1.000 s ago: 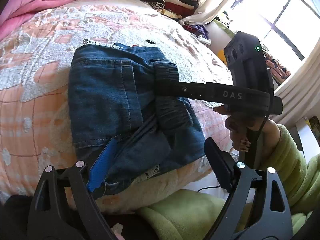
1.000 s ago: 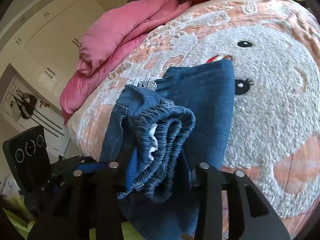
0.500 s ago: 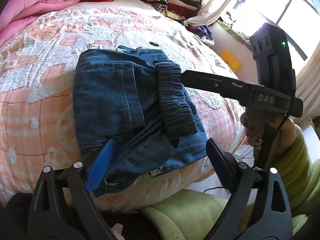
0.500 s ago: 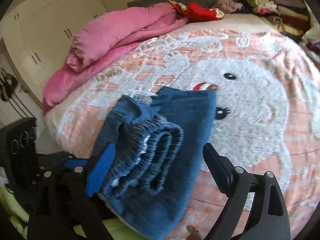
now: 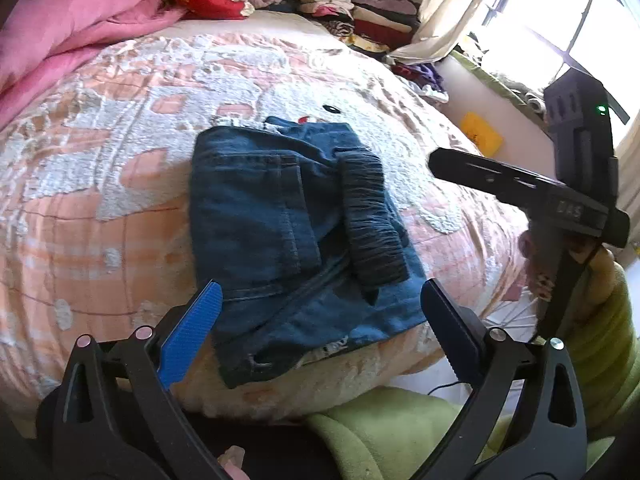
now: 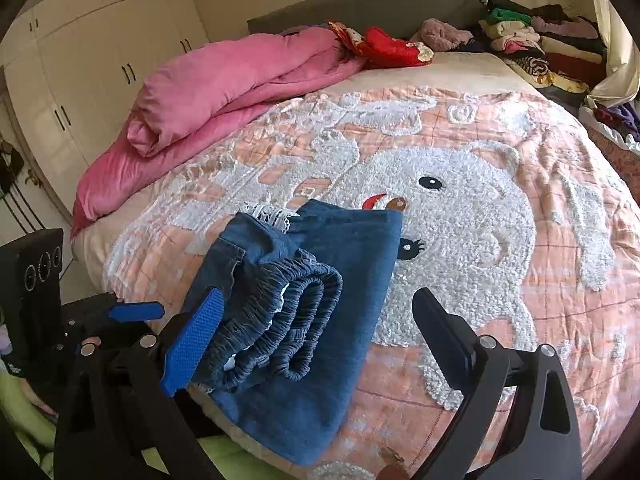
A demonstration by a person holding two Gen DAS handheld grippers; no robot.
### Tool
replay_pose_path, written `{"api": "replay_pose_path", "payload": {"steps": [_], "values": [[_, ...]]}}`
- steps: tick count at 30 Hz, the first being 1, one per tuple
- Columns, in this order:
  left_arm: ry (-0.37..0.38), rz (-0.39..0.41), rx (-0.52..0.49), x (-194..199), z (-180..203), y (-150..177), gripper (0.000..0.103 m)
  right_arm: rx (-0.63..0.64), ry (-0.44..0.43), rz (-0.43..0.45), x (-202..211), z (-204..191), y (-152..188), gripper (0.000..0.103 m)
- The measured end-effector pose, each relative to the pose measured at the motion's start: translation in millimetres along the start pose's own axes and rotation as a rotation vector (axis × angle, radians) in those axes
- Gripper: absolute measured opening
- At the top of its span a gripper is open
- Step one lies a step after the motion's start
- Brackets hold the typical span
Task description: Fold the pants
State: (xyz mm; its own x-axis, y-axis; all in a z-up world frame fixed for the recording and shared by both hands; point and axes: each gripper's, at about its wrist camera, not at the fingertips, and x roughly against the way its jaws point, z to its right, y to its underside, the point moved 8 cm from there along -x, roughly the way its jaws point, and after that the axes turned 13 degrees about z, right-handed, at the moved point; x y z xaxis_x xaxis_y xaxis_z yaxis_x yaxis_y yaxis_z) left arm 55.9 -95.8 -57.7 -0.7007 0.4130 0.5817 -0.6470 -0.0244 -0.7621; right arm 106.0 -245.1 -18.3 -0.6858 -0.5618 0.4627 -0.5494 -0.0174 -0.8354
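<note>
The blue denim pants (image 5: 288, 236) lie folded in a compact stack near the front edge of the bed, with the elastic waistband (image 5: 372, 220) on top at the right. They also show in the right wrist view (image 6: 312, 312), waistband (image 6: 280, 328) bunched in loops. My left gripper (image 5: 320, 332) is open and empty, just short of the stack's near edge. My right gripper (image 6: 316, 336) is open and empty, drawn back from the stack; it shows in the left wrist view (image 5: 520, 188) to the right of the pants.
The bed has a peach blanket with a white bear pattern (image 6: 472, 208). A pink duvet (image 6: 224, 76) lies at the far left. Piles of folded clothes (image 6: 536, 44) sit at the head of the bed. A green blanket (image 5: 400, 432) lies below the bed edge. White wardrobes (image 6: 80, 40) stand left.
My right gripper let go of the waistband, opened and pulled back to the right. My left gripper drew back from the pants. The folded stack stays on the bed.
</note>
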Motion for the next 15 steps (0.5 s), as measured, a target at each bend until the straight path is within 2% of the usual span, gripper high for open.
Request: {"api": "replay_pose_path", "payload": {"steps": [15], "values": [[-0.092, 0.044, -0.022, 20, -11, -13, 0.093, 0.016, 0.049, 0.057, 31, 10, -11, 0.095]]}}
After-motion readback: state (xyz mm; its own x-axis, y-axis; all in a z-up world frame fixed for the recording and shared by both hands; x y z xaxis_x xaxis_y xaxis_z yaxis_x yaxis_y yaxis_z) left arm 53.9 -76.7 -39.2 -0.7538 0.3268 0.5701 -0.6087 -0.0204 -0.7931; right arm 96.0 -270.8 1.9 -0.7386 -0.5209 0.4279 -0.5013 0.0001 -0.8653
